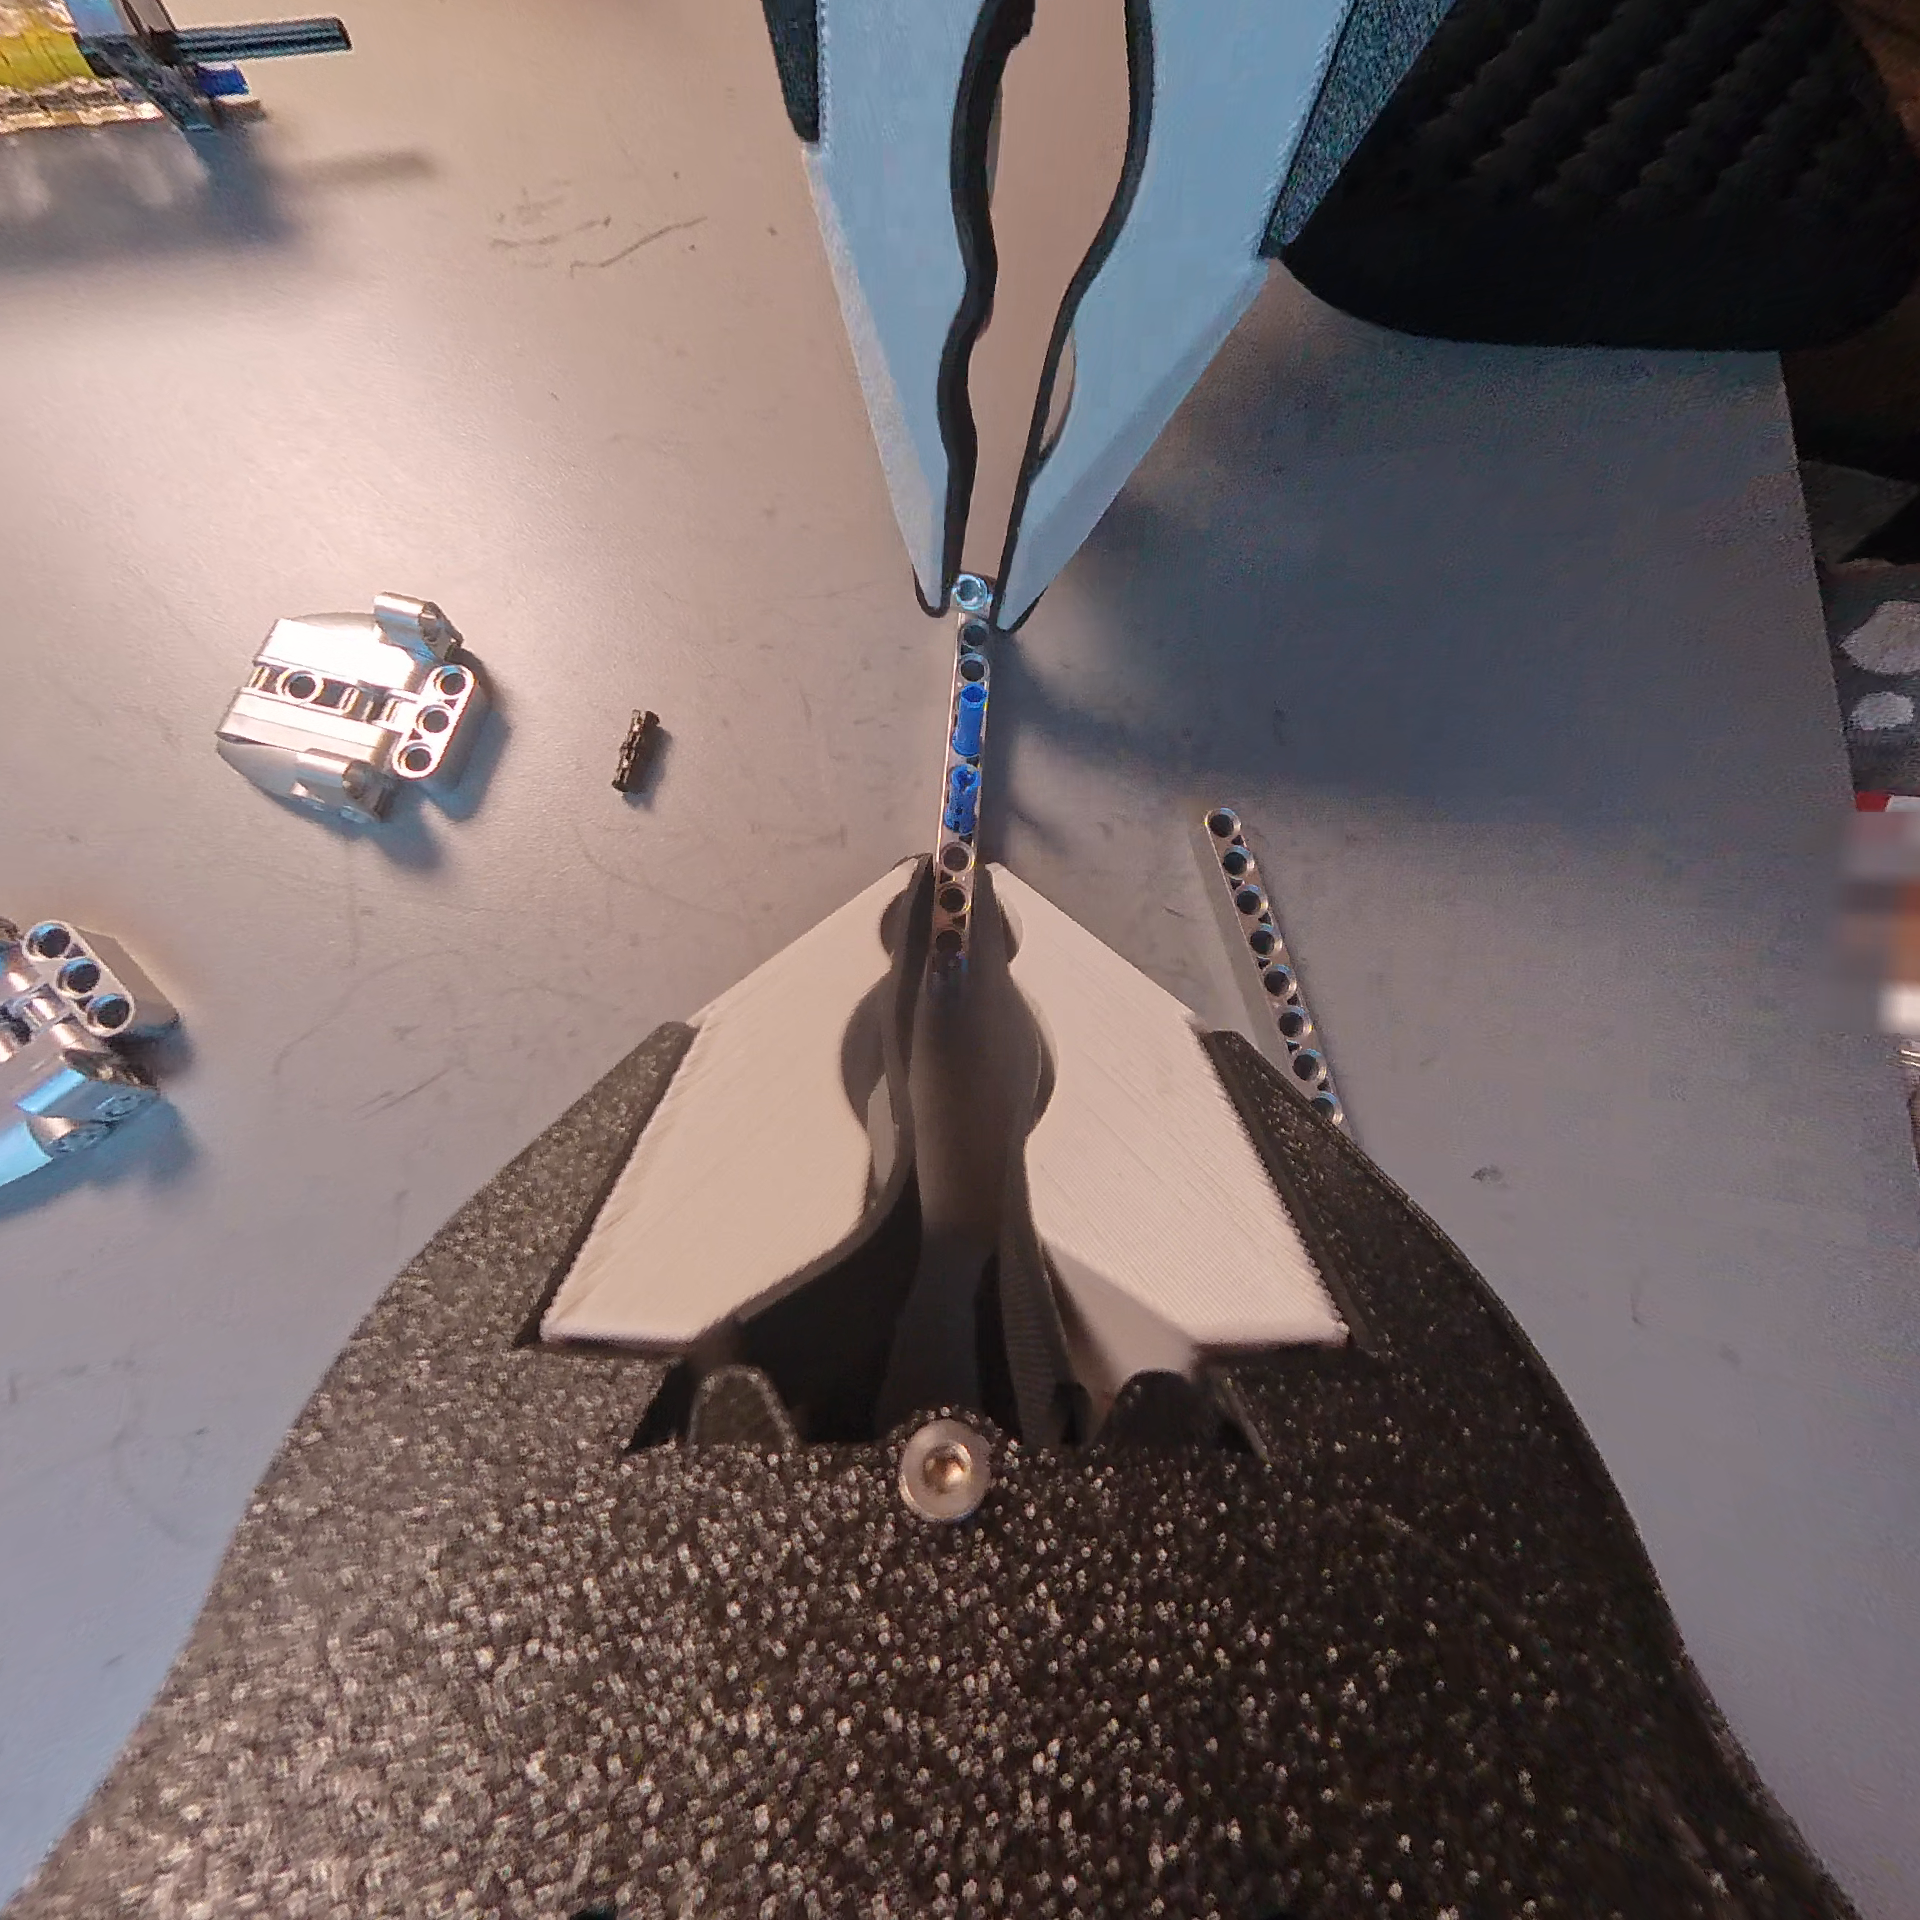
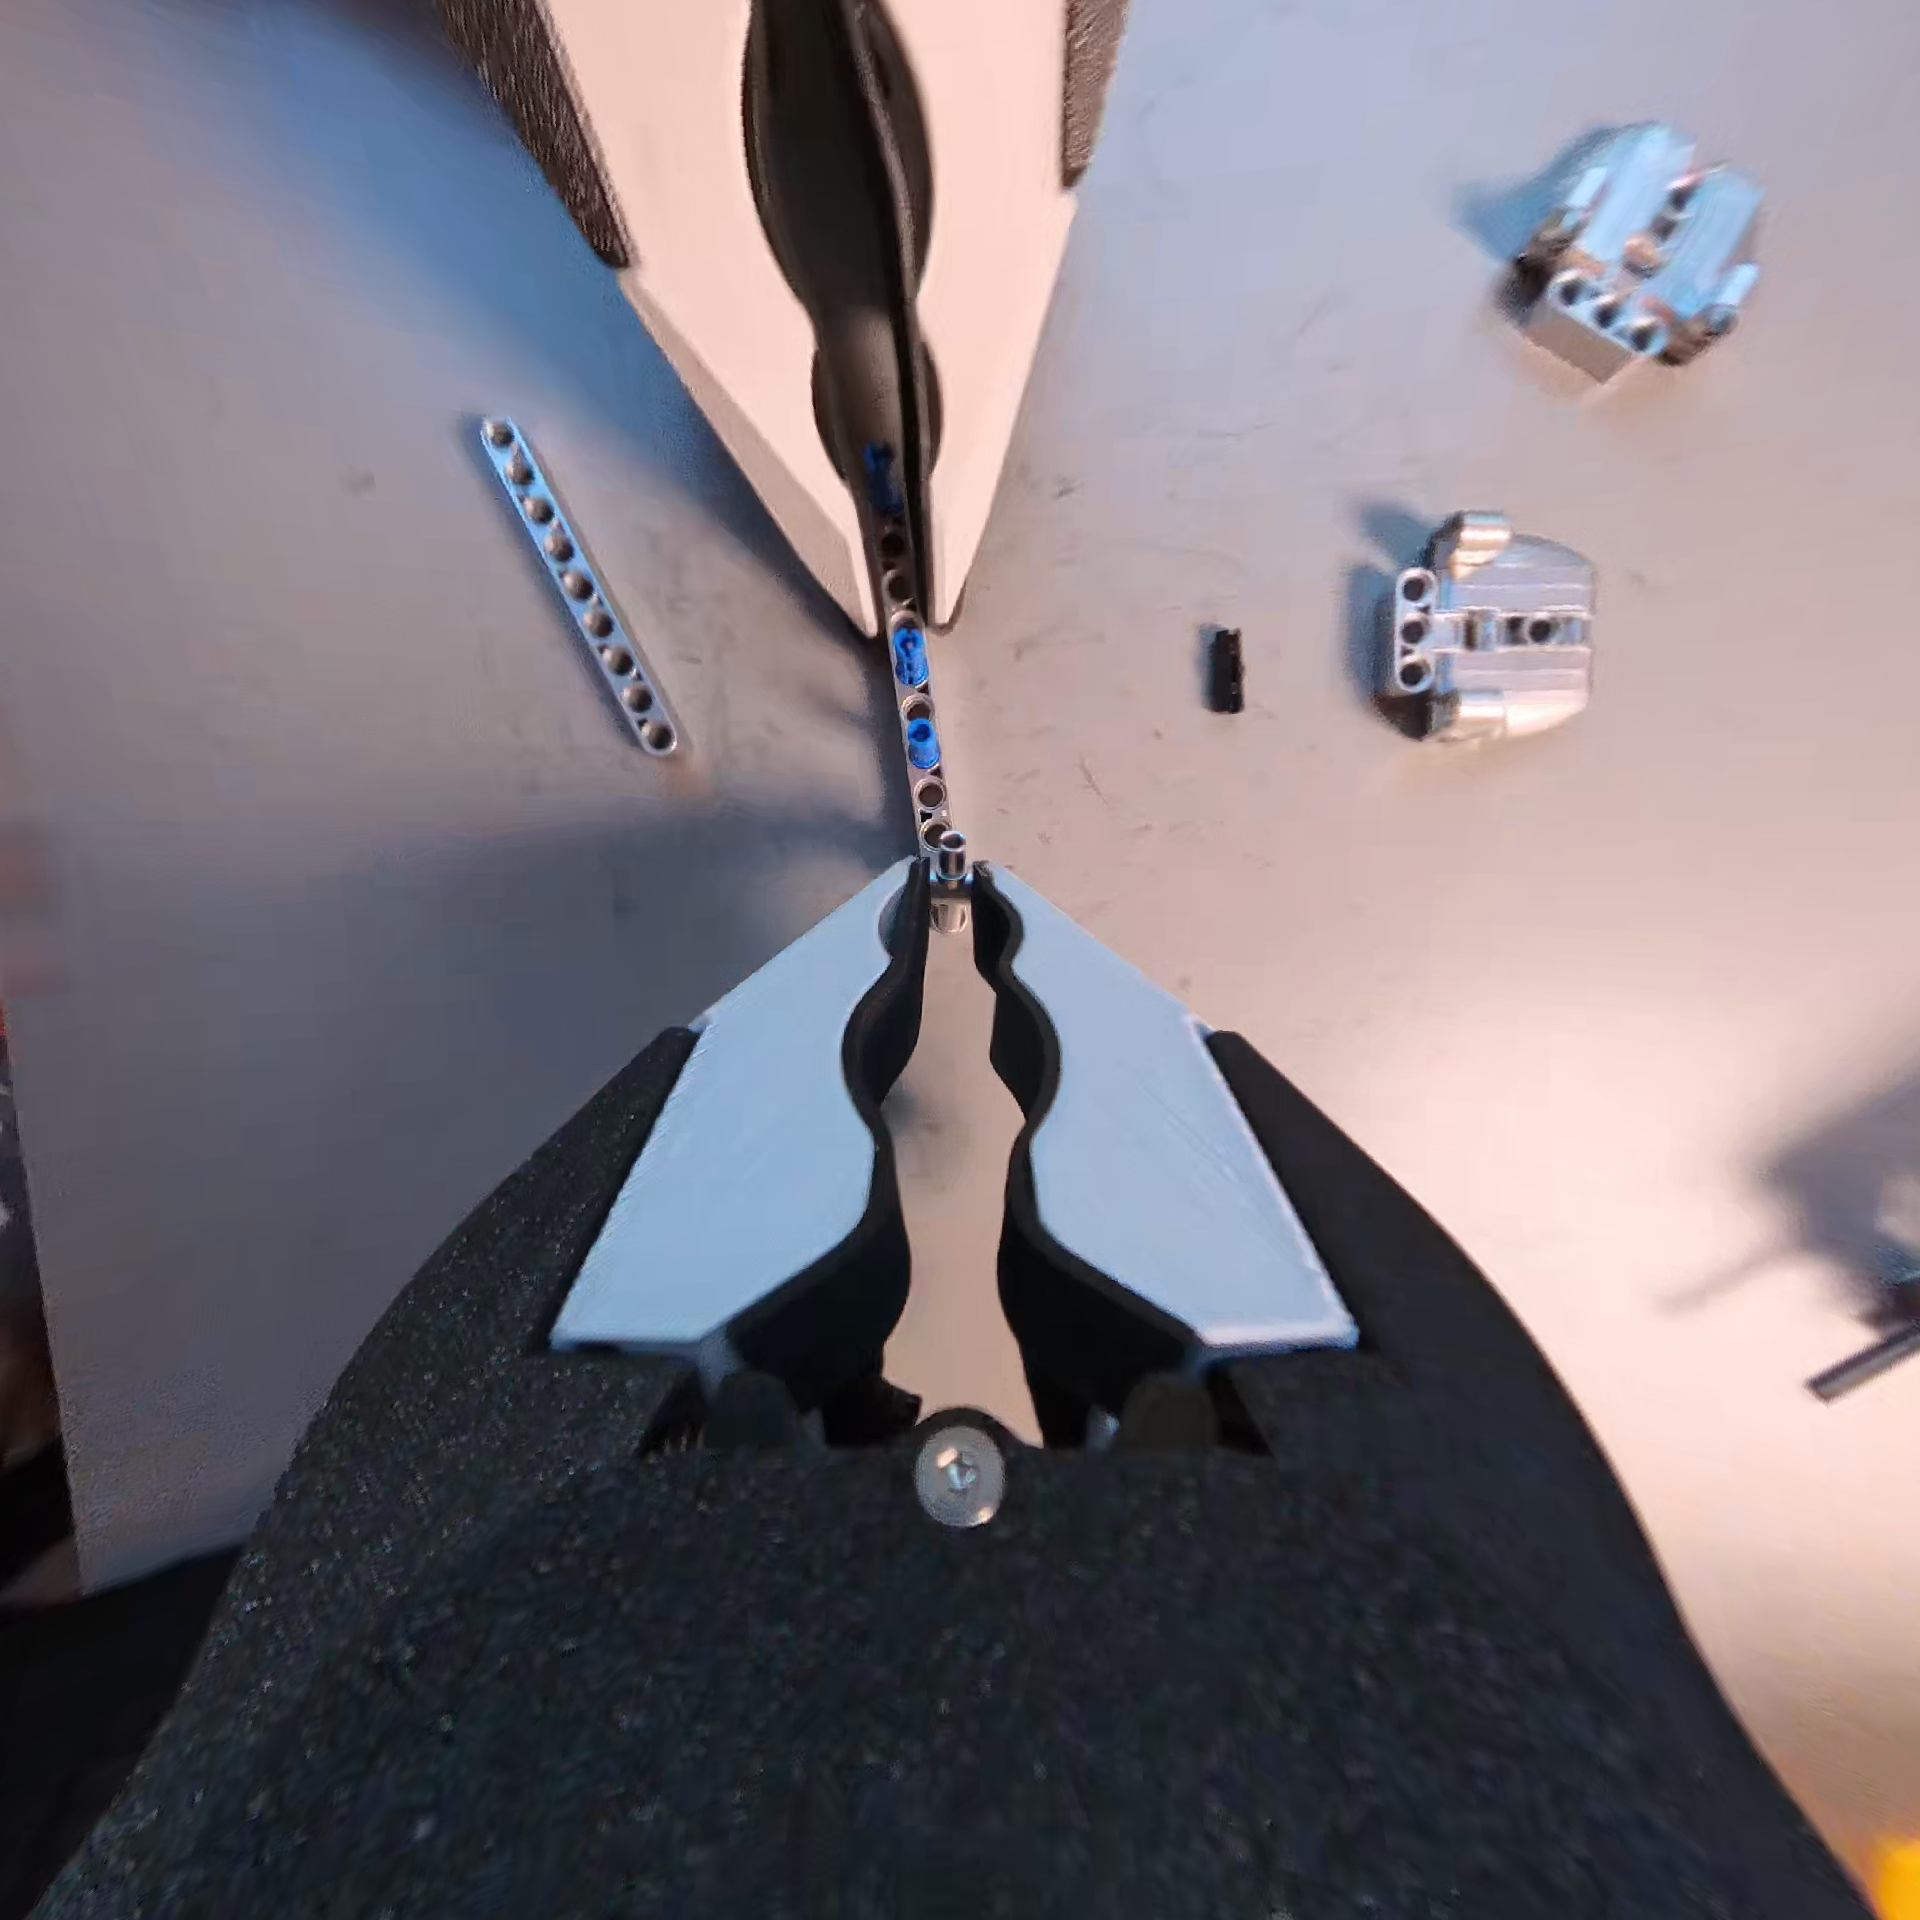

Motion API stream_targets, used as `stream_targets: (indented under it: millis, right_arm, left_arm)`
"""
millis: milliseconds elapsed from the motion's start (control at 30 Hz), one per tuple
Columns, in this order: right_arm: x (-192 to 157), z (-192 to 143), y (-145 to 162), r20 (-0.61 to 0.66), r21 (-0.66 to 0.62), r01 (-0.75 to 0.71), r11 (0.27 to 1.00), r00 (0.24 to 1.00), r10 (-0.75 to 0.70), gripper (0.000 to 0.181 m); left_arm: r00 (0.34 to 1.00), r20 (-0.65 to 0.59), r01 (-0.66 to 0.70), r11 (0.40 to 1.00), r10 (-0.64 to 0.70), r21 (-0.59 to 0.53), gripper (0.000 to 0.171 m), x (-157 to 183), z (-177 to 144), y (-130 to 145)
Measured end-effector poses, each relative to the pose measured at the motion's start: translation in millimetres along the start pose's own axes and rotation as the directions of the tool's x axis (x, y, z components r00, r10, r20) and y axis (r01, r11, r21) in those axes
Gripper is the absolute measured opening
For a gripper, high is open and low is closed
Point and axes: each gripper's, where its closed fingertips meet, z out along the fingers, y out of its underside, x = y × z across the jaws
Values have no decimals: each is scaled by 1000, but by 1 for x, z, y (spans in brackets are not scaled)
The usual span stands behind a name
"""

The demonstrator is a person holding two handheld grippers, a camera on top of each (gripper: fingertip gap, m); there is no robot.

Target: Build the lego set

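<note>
1. Worktop (image 1: pixel 520 1299), grey and scuffed, carries every loose part in both views; no tray, box or other container shows on it, so the parts lie bare on the surface.
2. Left gripper (image 1: pixel 958 868) is closed on one end of a long grey beam with holes (image 1: pixel 964 727), several holes deep between its fingers, which steadies the beam above the worktop.
3. Right gripper (image 2: pixel 948 868) faces it from the opposite side, fingertips nearly together and pinching a small grey pin (image 2: pixel 948 852) at the beam's far end hole; a narrow gap stays between the fingers behind the tips.
4. Held from both ends, the beam spans the gap between the two grippers on edge, its holes facing the cameras.
5. Two ribbed silver panel pieces (image 1: pixel 348 707) and (image 1: pixel 73 1039) lie well apart from the grippers, one near the view's edge in the left wrist view.
6. A second beam (image 2: pixel 577 587), the same kind, lies flat on the worktop just beside the left gripper.
7. Two blue pins (image 1: pixel 968 753) sit in the middle holes of the held beam, one above the other.
8. A short black connector (image 1: pixel 639 750) lies alone between the held beam and the nearer panel piece.
</note>
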Motion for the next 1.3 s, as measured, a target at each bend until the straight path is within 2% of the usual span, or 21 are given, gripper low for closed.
stream_targets:
  millis: [100,200,333,867,1300]
  right_arm:
    - [0,-3,0,13,198,-111,974,994,111,6]
    - [-1,-6,2,22,321,-153,935,988,154,6]
    - [0,-8,6,-48,318,-70,946,995,90,6]
    - [1,-7,3,5,330,-100,939,995,104,6]
    - [-1,-6,3,-45,306,-4,952,999,19,6]
  left_arm:
    - [1000,-2,-5,1000,5,0,5,0,0,0]
    - [1000,5,-14,1000,14,3,5,0,1,-1]
    - [1000,2,-12,1000,12,4,5,0,1,-1]
    - [1000,4,-28,1000,28,6,5,1,1,0]
    - [999,5,-36,999,36,6,5,1,1,0]
